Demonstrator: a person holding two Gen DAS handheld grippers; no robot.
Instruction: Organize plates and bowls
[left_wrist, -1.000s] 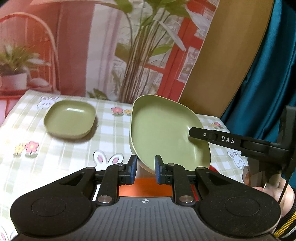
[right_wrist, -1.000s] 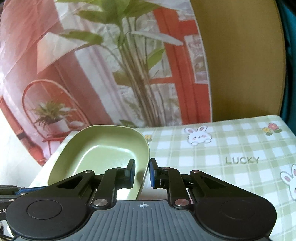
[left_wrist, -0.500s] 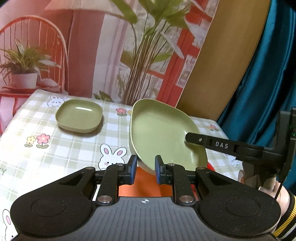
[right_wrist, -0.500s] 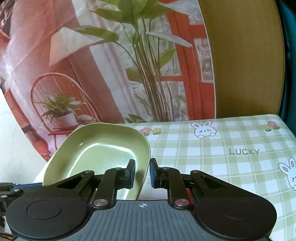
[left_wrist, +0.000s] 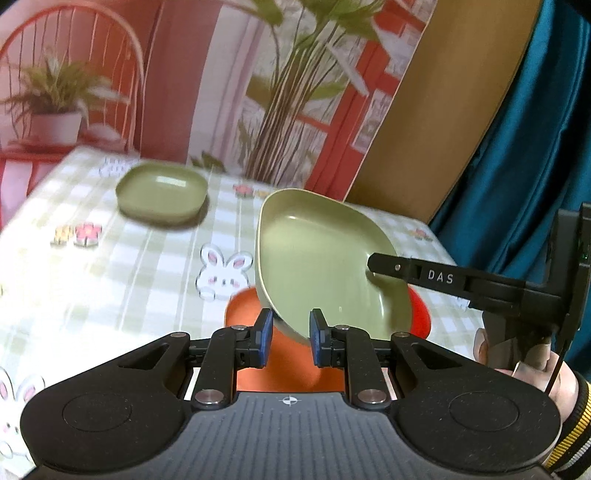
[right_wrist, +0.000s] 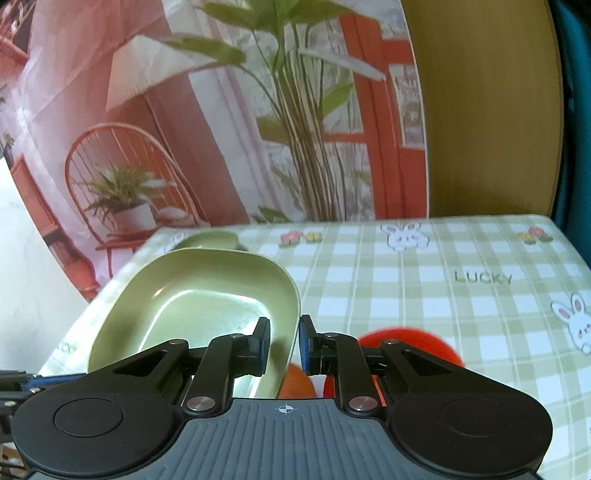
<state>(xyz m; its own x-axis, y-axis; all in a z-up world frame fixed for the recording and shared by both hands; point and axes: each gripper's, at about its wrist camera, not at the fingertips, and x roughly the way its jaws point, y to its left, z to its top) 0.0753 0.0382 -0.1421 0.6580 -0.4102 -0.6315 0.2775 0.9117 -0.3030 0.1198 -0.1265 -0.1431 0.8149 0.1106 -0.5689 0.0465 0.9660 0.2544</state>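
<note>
A large green plate (left_wrist: 325, 258) is held tilted above the table by both grippers. My left gripper (left_wrist: 291, 338) is shut on its near rim. My right gripper (right_wrist: 283, 345) is shut on the opposite rim of the same plate (right_wrist: 199, 306), and its black finger marked DAS (left_wrist: 417, 273) reaches in from the right in the left wrist view. An orange plate (left_wrist: 247, 306) and a red plate (right_wrist: 410, 345) lie on the table beneath the green one. A smaller green bowl (left_wrist: 160, 194) stands farther off at the left.
The table wears a green checked cloth (right_wrist: 443, 295) with rabbits and the word LUCKY. A printed backdrop of plants and a chair stands behind it, with a wooden board (left_wrist: 424, 129) and a teal curtain (left_wrist: 517, 166) to the right. A person's hand (left_wrist: 546, 373) holds the right gripper.
Both grippers have drawn back from the backdrop with the green plate between them. The orange and red plates have come into view beneath it, and the small bowl looks farther away.
</note>
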